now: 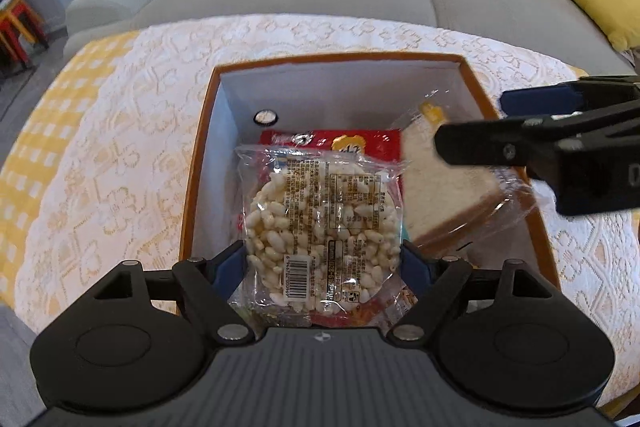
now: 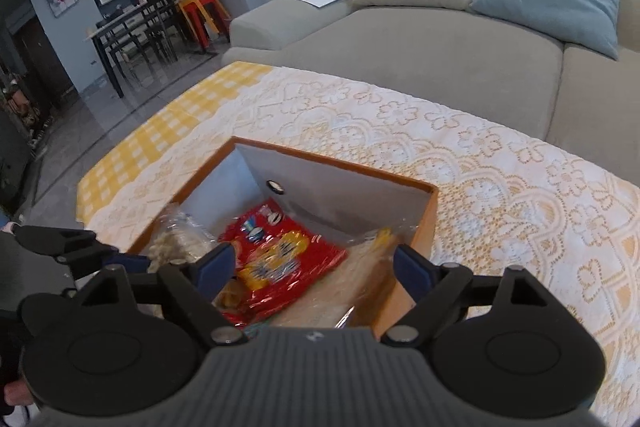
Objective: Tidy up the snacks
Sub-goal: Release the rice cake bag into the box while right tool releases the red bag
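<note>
The left gripper (image 1: 322,259) is clenching the clear plastic packet of white puffed-rice snack (image 1: 320,227) between its blue pads, holding it inside the orange-rimmed, white-walled cardboard box (image 1: 200,163), over the red foil snack bag (image 1: 372,143). The right gripper (image 2: 312,267) is hanging released, jaws spread wide with nothing pressed between them, over the clear-wrapped sliced bread sandwich (image 2: 352,275) leaning against the box's right wall. For a clean placement, the packet is best lowered flat onto the red bag before the pads are let go. Open room is lying toward the far wall near the round hole (image 1: 265,117); the near and right rims are sitting close to both grippers, so any withdrawal calls for a straight upward lift. The lace tablecloth (image 1: 120,131) around the box is offering free space.
</note>
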{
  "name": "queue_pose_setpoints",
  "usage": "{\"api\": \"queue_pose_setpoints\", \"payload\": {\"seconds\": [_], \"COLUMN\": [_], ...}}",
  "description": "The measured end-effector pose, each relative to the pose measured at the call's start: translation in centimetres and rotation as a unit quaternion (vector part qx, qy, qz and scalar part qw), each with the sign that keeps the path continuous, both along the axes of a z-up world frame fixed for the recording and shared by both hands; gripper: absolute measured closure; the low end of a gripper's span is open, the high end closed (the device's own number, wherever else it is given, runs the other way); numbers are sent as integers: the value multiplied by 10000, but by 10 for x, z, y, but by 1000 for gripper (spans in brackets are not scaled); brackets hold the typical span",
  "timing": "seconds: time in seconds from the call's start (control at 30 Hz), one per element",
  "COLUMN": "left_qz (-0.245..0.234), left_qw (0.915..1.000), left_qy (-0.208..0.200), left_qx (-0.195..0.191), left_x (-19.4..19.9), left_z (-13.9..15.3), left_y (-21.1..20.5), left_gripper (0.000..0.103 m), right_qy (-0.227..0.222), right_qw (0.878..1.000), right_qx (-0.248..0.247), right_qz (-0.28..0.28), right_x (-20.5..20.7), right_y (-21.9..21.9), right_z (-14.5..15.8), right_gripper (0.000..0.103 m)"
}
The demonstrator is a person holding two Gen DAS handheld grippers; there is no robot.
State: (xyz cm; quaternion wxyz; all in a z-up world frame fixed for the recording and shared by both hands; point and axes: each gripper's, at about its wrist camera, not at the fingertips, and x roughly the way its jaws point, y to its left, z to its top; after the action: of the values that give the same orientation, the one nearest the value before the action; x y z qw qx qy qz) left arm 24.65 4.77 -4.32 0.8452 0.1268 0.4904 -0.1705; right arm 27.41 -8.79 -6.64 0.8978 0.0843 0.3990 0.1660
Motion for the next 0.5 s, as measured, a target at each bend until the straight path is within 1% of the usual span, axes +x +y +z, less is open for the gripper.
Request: {"api": "queue_pose_setpoints", "payload": {"seconds": [0.1, 0.13, 0.23, 0.4, 0.43, 0.47, 0.5], "left_qz": [-134, -190, -312, -628, -654, -692, -735], "left_qw": [9999, 9998, 9993, 9960, 9953, 9947, 9942], "left_qy": [-29, -64, -185, -625, -688, -717, -728], "left_qx": [32, 34, 27, -147, -185, -247, -305], "left_x": [-5, -8, -16, -36, -38, -40, -42], "left_z": [3, 5, 12, 30, 32, 34, 36], "left_y": [-5, -6, -8, -7, -7, -6, -5], "left_gripper": [8, 8, 8, 8, 9, 12, 12], "right_qy": [59, 108, 254, 573, 600, 622, 637], "right_qw": [9987, 9981, 9980, 9966, 9965, 9964, 9964], "right_qx": [391, 455, 382, 309, 315, 298, 296], "right_qz": [315, 402, 440, 495, 499, 493, 480], "right_x": [-4, -5, -4, 3, 3, 3, 3], "right_y": [4, 6, 13, 15, 14, 14, 14], "right_z": [4, 5, 3, -11, -12, -14, -16], "right_gripper": [20, 20, 21, 23, 23, 24, 24]}}
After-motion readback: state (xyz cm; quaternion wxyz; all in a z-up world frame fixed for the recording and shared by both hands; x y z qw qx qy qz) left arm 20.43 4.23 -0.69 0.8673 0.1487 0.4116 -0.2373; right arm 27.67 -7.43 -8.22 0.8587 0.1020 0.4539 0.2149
